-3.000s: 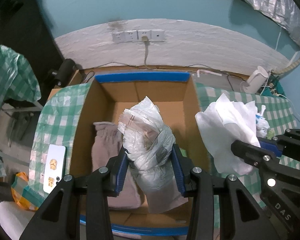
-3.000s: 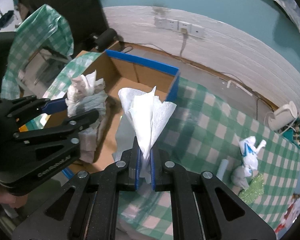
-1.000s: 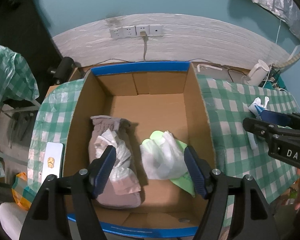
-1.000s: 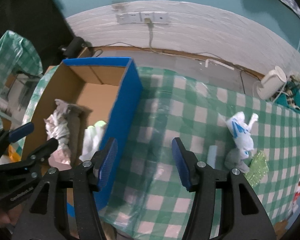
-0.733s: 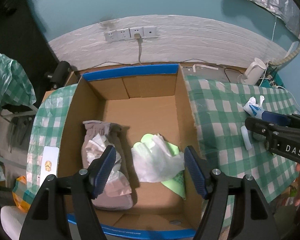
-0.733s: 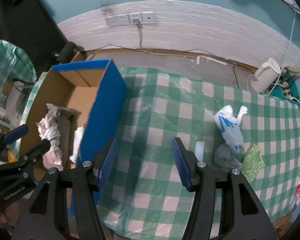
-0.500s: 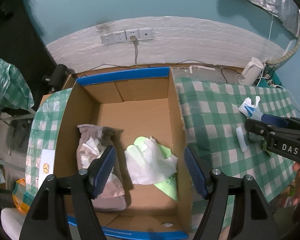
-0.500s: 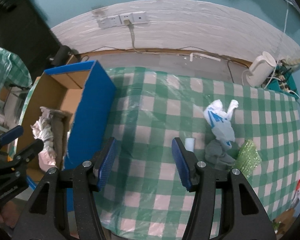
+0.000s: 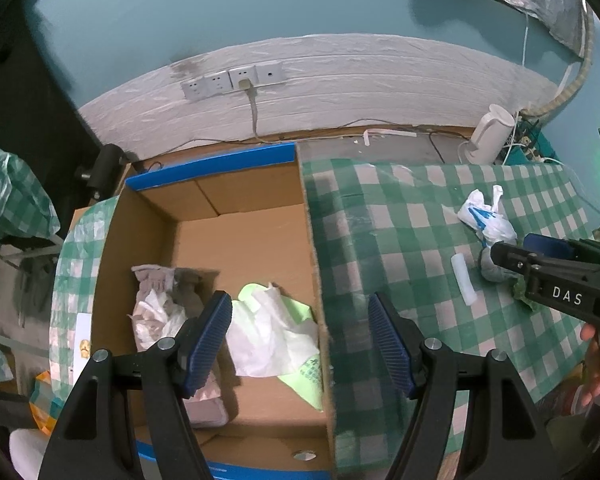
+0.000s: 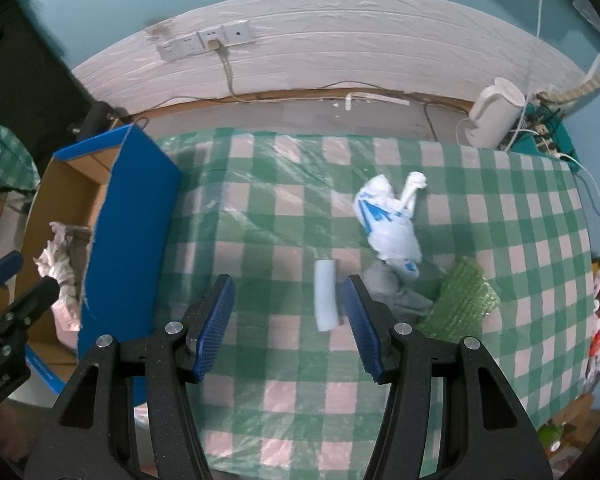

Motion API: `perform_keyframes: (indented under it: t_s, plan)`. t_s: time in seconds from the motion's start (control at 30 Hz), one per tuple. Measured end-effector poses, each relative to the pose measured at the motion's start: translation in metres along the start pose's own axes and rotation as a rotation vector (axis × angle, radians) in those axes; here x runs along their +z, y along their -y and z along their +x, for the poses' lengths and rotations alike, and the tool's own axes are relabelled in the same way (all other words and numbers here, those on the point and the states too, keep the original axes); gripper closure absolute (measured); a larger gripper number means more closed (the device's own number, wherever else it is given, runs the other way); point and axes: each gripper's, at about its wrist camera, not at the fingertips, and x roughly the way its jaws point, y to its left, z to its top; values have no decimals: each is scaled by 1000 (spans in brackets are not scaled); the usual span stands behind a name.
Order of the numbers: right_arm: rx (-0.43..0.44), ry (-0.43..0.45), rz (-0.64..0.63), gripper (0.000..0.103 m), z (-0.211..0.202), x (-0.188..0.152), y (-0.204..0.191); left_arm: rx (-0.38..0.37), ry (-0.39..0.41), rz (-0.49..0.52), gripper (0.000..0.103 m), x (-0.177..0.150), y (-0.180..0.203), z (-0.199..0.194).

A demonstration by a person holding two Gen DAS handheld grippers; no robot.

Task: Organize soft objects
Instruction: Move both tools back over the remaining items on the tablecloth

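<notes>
Your left hand-held gripper (image 9: 300, 338) gapes wide, empty, above the cardboard box (image 9: 244, 236). Your right hand-held gripper (image 10: 288, 320) is spread equally wide, empty, over the white roll (image 10: 326, 301).

The left wrist view looks steeply down from above the box (image 9: 236, 248), toward the wall, its claw (image 9: 300, 340) straddling the box's right wall. The right wrist view looks down over the cloth (image 10: 284, 208), right of the box (image 10: 140, 216). Both share the box, cloth and sockets (image 9: 232, 80).

One cardboard box (image 9: 236, 240) holds one grey glove (image 9: 156, 276), two crumpled white bags (image 9: 268, 332) and one green sheet (image 9: 300, 376). On the counter (image 10: 260, 240): one blue-printed bag (image 10: 388, 220), one white roll (image 10: 326, 294), one grey cloth (image 10: 396, 292), one green mesh (image 10: 460, 300).
</notes>
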Motion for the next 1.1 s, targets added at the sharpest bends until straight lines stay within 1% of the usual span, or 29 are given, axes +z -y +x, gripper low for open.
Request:
perform_keyframes:
  t_s: [0.2,0.43,0.83,0.97,1.1]
  plan:
    - [-13,1,37,47,-2,-2,20,4,-4,26,30,1,16,4]
    - [-40,-10,89,47,-1,-10,48,5,-27,57,30,0,35,13]
    - [-60,-24,137,47,9,-14,83,-25,-77,88,30,10,69,33]
    - [-61,-27,128,47,17,-13,89,-24,-98,100,30,12,78,43]
    - [-71,-18,64,47,25,-12,87,-22,-122,118,30,13,87,56]
